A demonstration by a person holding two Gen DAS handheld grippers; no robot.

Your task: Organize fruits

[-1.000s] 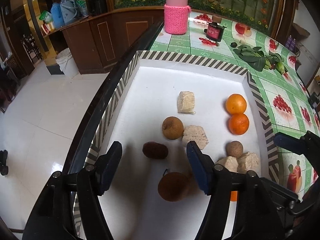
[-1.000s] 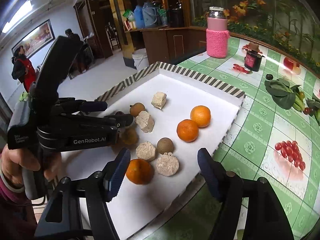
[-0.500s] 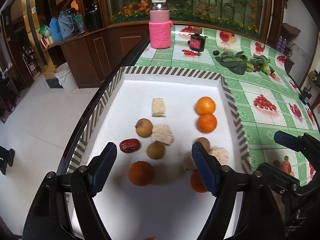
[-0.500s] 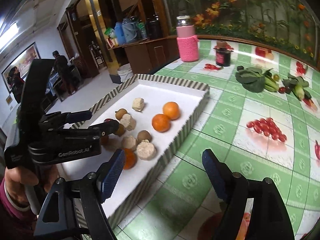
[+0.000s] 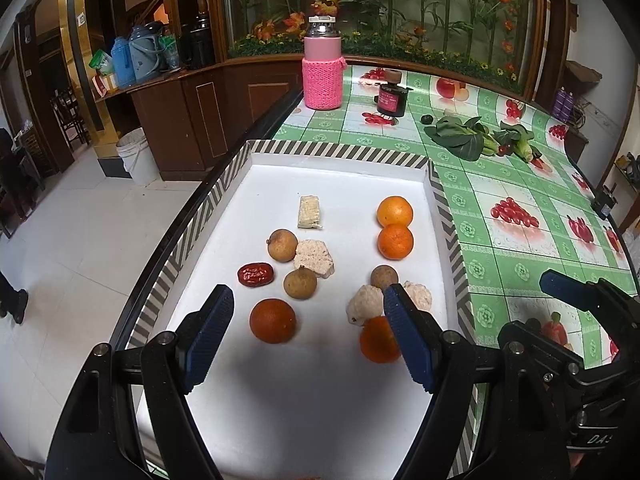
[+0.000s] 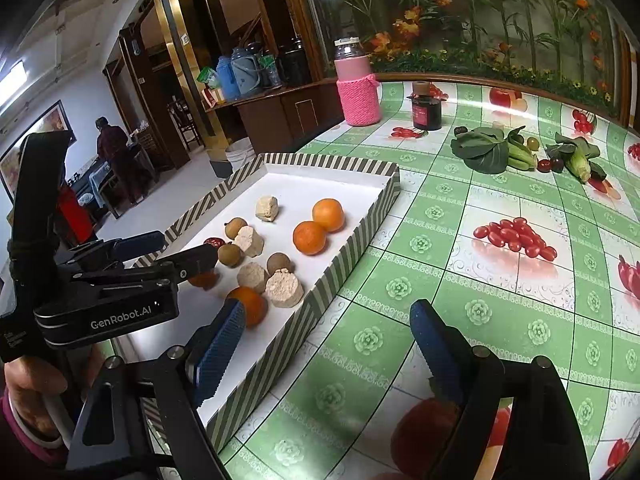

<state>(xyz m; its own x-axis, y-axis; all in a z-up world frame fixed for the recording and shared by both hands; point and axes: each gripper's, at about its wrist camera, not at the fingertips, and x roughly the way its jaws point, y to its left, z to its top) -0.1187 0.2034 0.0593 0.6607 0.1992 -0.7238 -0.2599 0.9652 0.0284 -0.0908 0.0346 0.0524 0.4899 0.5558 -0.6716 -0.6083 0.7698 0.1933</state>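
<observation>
A white tray with a striped rim [image 5: 340,151] [image 6: 352,236] holds several oranges, brown longans, pale cake pieces and one red date [image 5: 255,274]. Two oranges [image 5: 395,226] [image 6: 318,226] touch at the tray's right side. One orange [image 5: 273,321] lies just ahead of my left gripper [image 5: 308,334], which is open and empty above the tray's near end. Another orange [image 5: 378,340] sits partly behind its right finger. My right gripper [image 6: 326,344] is open and empty, over the tablecloth beside the tray's right rim.
A green fruit-print tablecloth [image 6: 500,280] covers the table. A pink-sleeved bottle [image 5: 322,68] and a dark jar [image 5: 392,98] stand behind the tray. Leafy greens [image 6: 486,150] and corn [image 6: 578,162] lie at the back right. The table's left edge drops to a tiled floor [image 5: 60,240].
Both grippers have drawn back and risen away from the tray. The right gripper has shifted right, off the tray and over the tablecloth. The fruits have not moved.
</observation>
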